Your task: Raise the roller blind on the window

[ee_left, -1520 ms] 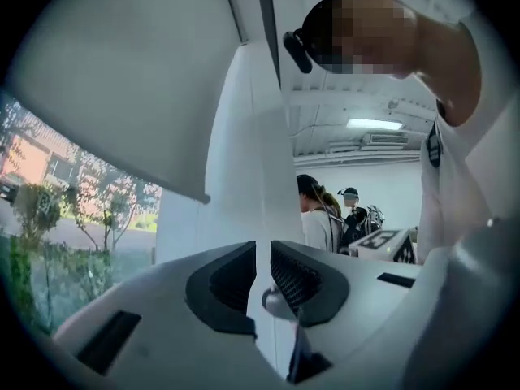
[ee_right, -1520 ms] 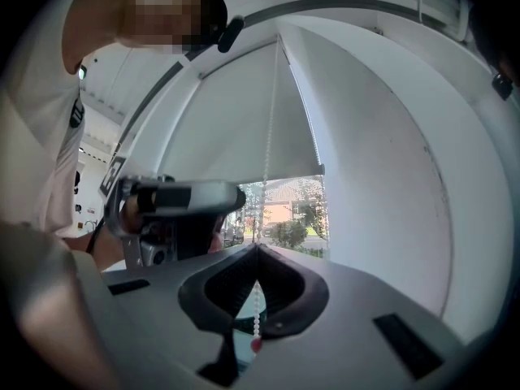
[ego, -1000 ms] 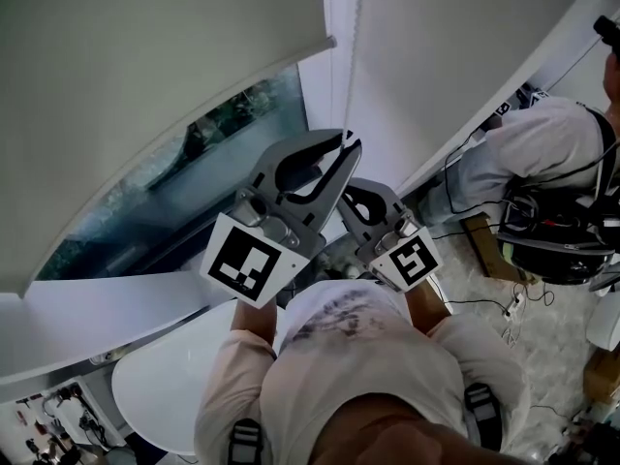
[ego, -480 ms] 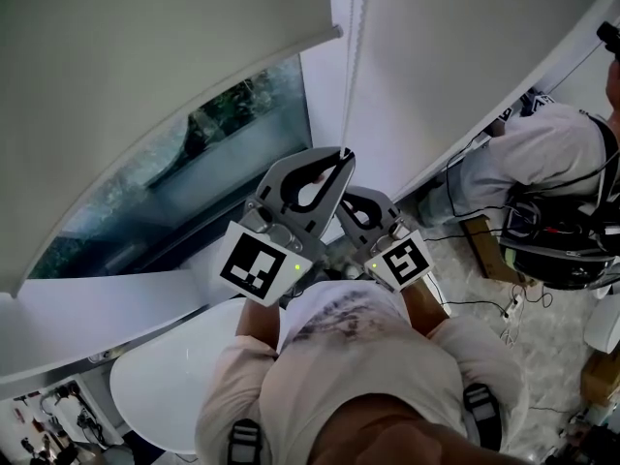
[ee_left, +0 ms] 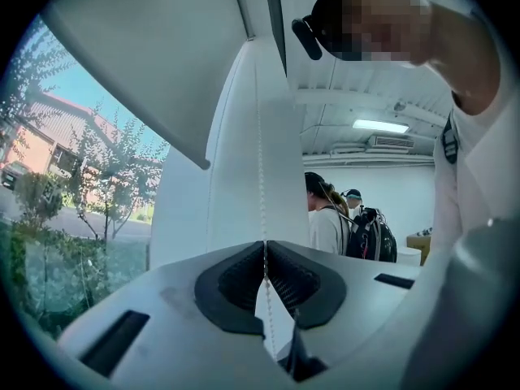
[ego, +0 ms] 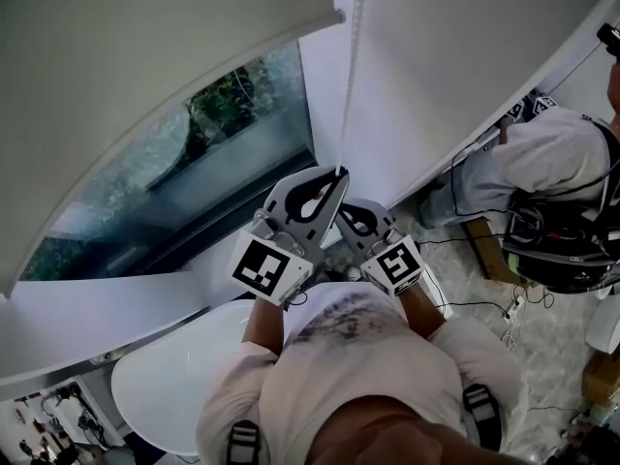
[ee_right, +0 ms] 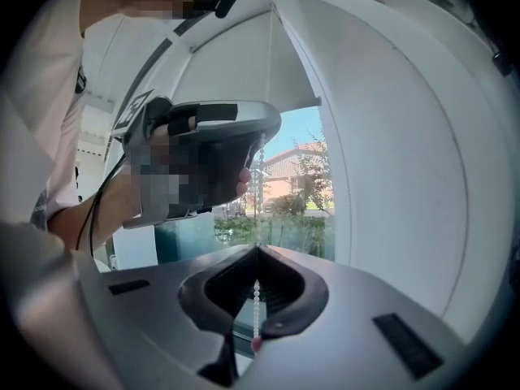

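Just right of the blind [ego: 145, 46], left gripper [ego: 337, 174] and right gripper [ego: 344, 213] both clamp the chain [ego: 351, 76], left higher, probably for hand-over-hand pulling

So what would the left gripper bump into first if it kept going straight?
Probably the white window frame straight ahead, beside the glass. The left gripper is shut on the bead chain, which runs up along that frame. How far off it is, I can't tell.

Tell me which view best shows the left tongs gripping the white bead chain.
Left gripper view: the left tongs are shut on the white bead chain. The head view shows it small; the right gripper view shows mainly the chain's lower end.
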